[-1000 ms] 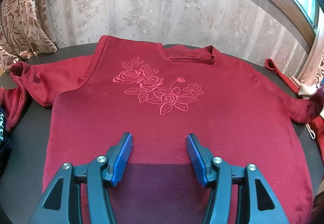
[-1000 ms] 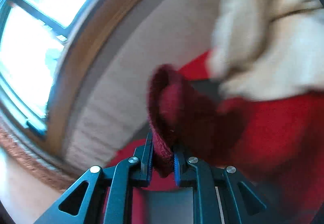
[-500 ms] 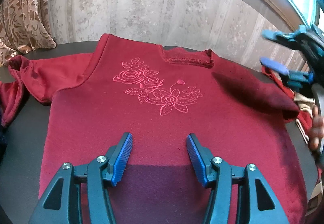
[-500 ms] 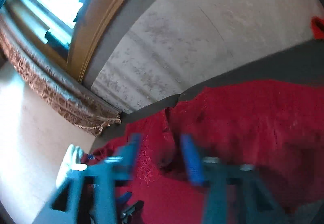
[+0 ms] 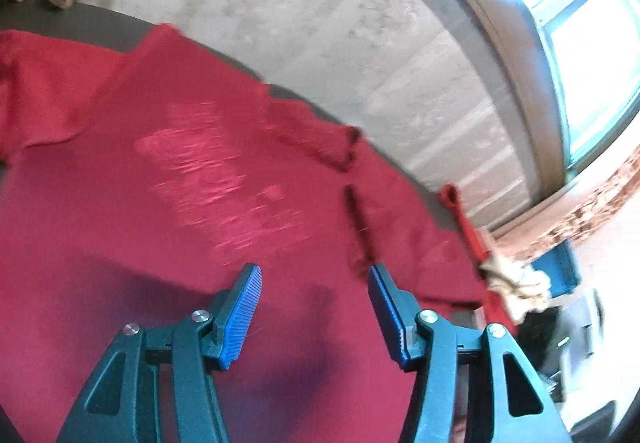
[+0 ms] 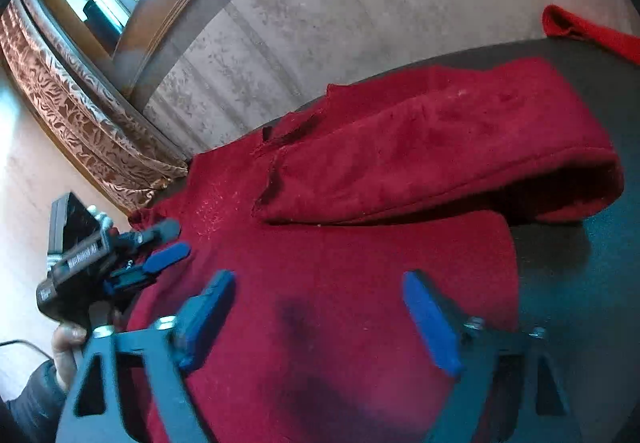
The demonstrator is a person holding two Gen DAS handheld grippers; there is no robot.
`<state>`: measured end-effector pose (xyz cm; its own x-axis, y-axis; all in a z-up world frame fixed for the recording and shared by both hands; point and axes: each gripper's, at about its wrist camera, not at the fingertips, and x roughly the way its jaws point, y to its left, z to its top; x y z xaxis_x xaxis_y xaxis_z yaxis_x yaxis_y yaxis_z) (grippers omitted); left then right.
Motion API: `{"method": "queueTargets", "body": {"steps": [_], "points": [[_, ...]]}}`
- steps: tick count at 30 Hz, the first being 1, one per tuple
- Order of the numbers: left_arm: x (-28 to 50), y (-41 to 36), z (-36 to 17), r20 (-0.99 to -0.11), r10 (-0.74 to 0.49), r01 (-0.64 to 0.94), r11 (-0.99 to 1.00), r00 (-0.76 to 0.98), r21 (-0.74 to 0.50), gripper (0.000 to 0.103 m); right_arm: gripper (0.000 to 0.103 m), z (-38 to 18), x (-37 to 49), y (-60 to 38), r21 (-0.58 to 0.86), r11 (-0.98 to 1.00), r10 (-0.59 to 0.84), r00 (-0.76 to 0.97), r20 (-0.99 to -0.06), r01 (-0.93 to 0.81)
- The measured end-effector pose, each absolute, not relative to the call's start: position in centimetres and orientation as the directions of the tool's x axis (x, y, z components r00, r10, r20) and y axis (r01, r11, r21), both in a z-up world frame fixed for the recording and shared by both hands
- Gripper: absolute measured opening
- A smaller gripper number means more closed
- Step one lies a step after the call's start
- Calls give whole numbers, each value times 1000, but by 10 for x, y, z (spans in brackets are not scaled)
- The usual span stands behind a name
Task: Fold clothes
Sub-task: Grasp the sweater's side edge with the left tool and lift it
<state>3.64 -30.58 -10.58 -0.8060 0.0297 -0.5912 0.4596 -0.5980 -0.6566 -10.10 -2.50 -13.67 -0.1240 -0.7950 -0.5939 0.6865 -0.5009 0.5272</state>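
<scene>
Sleeve [image 6: 420, 159] now folded onto one sweater [image 5: 120, 223], two grippers [image 5: 314, 307] [image 6: 320, 317], jaws wide, empty.

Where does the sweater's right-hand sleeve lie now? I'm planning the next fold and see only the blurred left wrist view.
Observer: The sleeve is folded inward over the red sweater, its cuff near the neckline.
Operator: Flat?
Observer: No, the fold bulges open at the shoulder, over the dark table.
Operator: Is the right gripper holding it?
Observer: No, the right gripper is open and empty above the sweater's body.
</scene>
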Motion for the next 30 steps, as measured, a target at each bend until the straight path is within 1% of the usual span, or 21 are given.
{"method": "queueTargets", "body": {"steps": [2,5,9,14,16,21,24,25,26,27,28,30], "points": [[16,-306,-103,-567,82,421,-586,-820,-693,56,92,-137,-99,-26,514,-497,-794,-128,-595,699],[-16,-305,-101,-597,79,427,-625,-798,-653,56,95,-137,-99,-26,507,-489,-796,-125,-593,710],[-45,-317,-107,-619,123,433,-611,-776,-663,56,97,-136,-99,-24,519,-476,-807,-118,-578,710],[-71,-322,-115,-668,165,445,-627,-726,-639,56,99,-135,-99,-23,535,-459,-822,-110,-560,709],[-78,-318,-117,-686,171,450,-639,-707,-623,56,99,-135,-98,-22,539,-455,-825,-107,-555,709],[-97,-300,-114,-736,148,431,-728,-661,-533,56,100,-134,-97,-21,540,-453,-826,-107,-553,709],[-100,-298,-117,-732,154,425,-728,-664,-538,55,100,-134,-96,-21,540,-452,-827,-107,-552,710],[-100,-299,-118,-735,154,429,-726,-660,-538,48,100,-134,-96,-21,540,-452,-827,-107,-551,710],[-100,-300,-119,-746,149,441,-725,-649,-529,36,101,-134,-96,-20,540,-452,-828,-107,-551,710],[-101,-301,-119,-756,144,452,-725,-638,-520,3,101,-134,-95,-20,541,-451,-828,-107,-551,710],[-101,-302,-120,-766,140,463,-724,-627,-511,6,101,-134,-95,-20,541,-451,-828,-107,-550,710],[-98,-304,-111,-752,129,464,-716,-646,-522,6,101,-133,-95,-19,542,-450,-829,-106,-549,710]]}}
